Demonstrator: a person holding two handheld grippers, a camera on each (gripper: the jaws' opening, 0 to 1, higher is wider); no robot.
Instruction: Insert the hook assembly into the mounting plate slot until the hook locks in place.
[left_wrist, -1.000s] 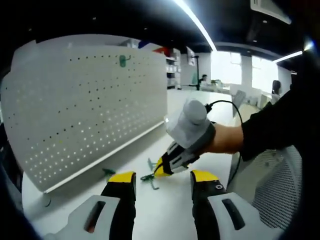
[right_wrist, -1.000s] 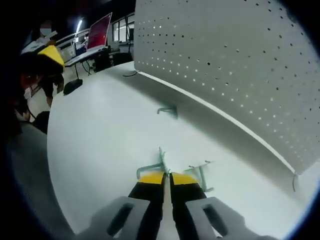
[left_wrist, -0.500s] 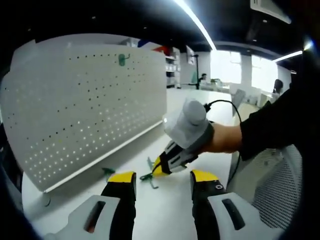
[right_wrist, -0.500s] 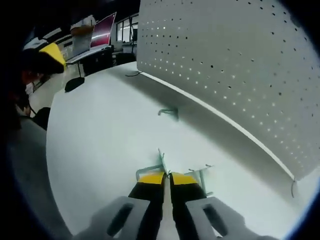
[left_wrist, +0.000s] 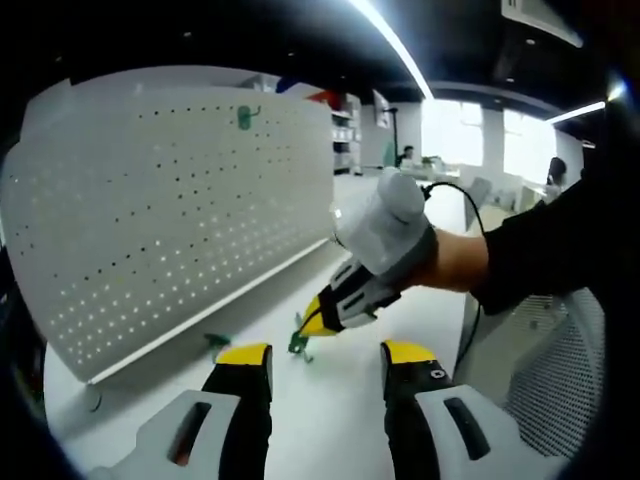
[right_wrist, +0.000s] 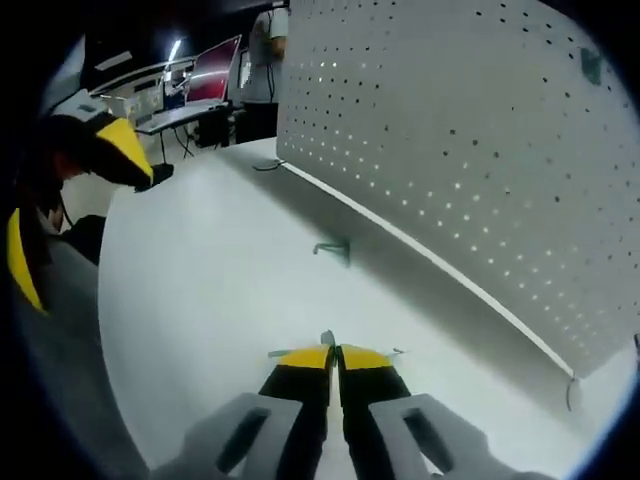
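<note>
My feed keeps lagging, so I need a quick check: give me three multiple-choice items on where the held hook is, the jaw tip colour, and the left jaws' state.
1. Where is the hook that the right gripper holds?
A. Lifted off the table
B. Hung on the pegboard
C. Lying on a chair

2. What colour are the jaw tips?
A. Red
B. Yellow
C. Blue

3. How do the jaws of the left gripper stand?
A. Shut on a hook
B. Shut on nothing
C. Open, empty

Answers: 1 A, the hook hangs under the right gripper, above the table; 2 B, yellow tips show in both views; 3 C, a wide gap with bare table between.
</note>
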